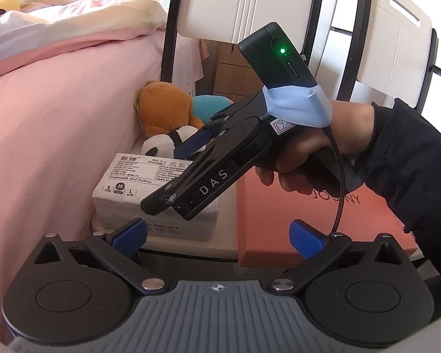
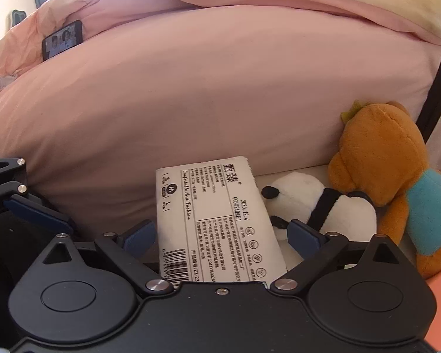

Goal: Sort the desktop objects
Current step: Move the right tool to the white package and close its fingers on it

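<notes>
A white pack of tissues with black print lies on a white bedside table against the pink bed. My right gripper is open and straddles the pack's near end; its blue pads stand on either side, apart from it. A white panda plush and a brown bear plush in a turquoise shirt lie right of the pack. In the left wrist view my left gripper is open and empty, hovering behind the right gripper, which hangs over the tissue pack.
An orange box sits right of the table. The pink bed rises close behind, with a phone on it. White chairs with black frames stand at the back.
</notes>
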`<state>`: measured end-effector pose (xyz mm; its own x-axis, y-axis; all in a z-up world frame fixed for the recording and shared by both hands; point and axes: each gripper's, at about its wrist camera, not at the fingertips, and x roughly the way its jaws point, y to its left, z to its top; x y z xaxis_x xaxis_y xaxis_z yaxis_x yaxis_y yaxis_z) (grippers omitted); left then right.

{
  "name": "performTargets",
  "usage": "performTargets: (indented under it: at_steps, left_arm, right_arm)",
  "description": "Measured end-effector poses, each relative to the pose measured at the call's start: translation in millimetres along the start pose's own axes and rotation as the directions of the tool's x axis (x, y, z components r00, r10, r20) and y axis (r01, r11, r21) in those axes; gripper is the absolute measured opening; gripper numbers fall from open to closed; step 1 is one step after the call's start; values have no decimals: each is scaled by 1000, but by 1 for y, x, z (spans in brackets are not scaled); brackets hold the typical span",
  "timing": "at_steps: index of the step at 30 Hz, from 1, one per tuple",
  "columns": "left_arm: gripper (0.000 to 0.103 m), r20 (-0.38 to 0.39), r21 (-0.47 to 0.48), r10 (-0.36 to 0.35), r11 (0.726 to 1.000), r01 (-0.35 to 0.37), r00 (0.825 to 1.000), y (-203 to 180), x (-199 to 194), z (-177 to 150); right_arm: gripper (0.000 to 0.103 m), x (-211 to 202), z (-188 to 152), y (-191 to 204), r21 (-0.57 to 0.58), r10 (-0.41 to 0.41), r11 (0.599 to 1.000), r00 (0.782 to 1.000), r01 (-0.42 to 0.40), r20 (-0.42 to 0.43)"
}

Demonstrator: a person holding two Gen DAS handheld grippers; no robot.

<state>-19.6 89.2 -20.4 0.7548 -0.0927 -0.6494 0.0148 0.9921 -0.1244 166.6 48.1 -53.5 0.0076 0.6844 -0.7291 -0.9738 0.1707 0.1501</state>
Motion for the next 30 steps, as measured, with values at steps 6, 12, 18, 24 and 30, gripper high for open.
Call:
performTargets:
  at_steps: [6, 12, 18, 24, 30]
  left_arm:
    - [103, -12, 10, -5, 1000, 5, 1000, -4, 3, -1]
    - [103, -17, 30, -9, 1000, 10, 1000, -8, 3, -3]
    - [103, -2, 39, -11, 999, 11, 1000, -9, -1, -3]
    - [103, 16, 37, -6, 999, 5, 1000, -8, -5, 0]
    - [103, 80, 22, 27, 999, -29, 996, -13, -21, 10]
  right_arm:
    - [97, 10, -2, 2, -10, -21, 1000, 999, 20, -32]
    - [94, 19, -13, 4, -1, -96, 995, 994, 96, -55]
    - [89, -1, -20, -5, 57, -169, 984, 986, 169, -10]
    - [88, -35, -26, -7, 97, -199, 976, 978, 193, 60]
    - [88, -63, -33, -1, 130, -248, 963, 964, 234, 101]
